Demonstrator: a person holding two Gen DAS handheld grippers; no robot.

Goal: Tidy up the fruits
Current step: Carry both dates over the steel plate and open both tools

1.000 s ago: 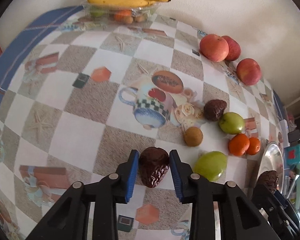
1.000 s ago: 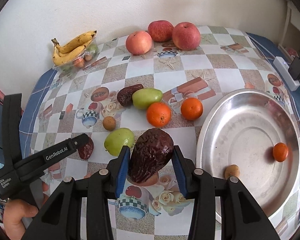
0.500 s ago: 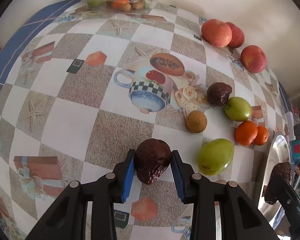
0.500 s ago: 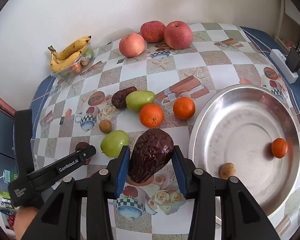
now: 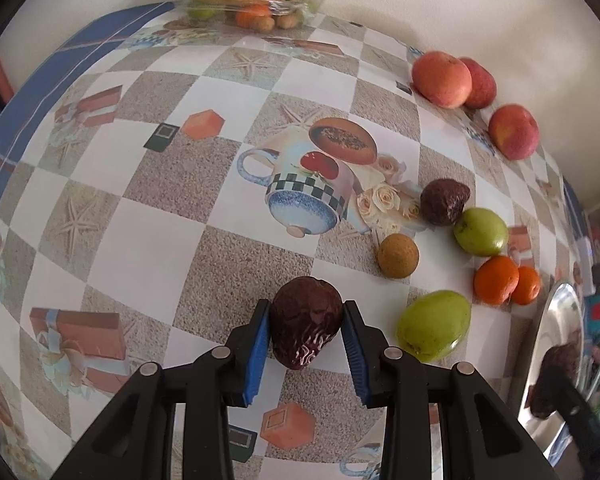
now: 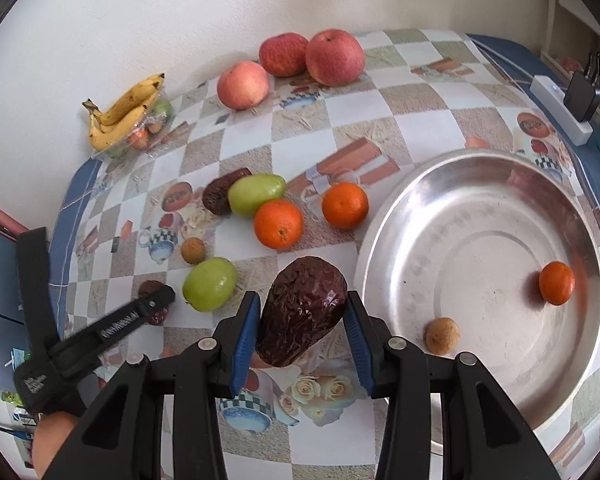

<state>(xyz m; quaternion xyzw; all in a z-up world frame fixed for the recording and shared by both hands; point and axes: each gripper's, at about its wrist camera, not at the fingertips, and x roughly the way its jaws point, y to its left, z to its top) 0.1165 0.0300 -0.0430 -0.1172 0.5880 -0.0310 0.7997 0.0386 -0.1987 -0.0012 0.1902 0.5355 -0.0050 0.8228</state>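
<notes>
Checked oilcloth printed with teapots and starfish covers the table (image 6: 380,92) against a white wall, loose fruit strewn across it. Each hand-held gripper is clamped on a wrinkled dark date: the left gripper (image 5: 305,334) grasps the smaller date (image 5: 306,326) low over the cloth, just beside a green fruit (image 5: 434,326), while the right gripper (image 6: 300,320) holds the larger date (image 6: 302,312) near the rim of the steel tray (image 6: 480,184). One small orange (image 6: 556,283) and one brown round fruit (image 6: 442,335) lie in the tray already; two oranges (image 6: 278,224), apples (image 6: 334,57) and bananas (image 6: 124,116) wait on the cloth. To finish well, the right date should probably be carried clear over the rim and lowered close to the tray floor before release, so it settles rather than rolls; the left should lift straight up, sparing the green fruit a nudge.
</notes>
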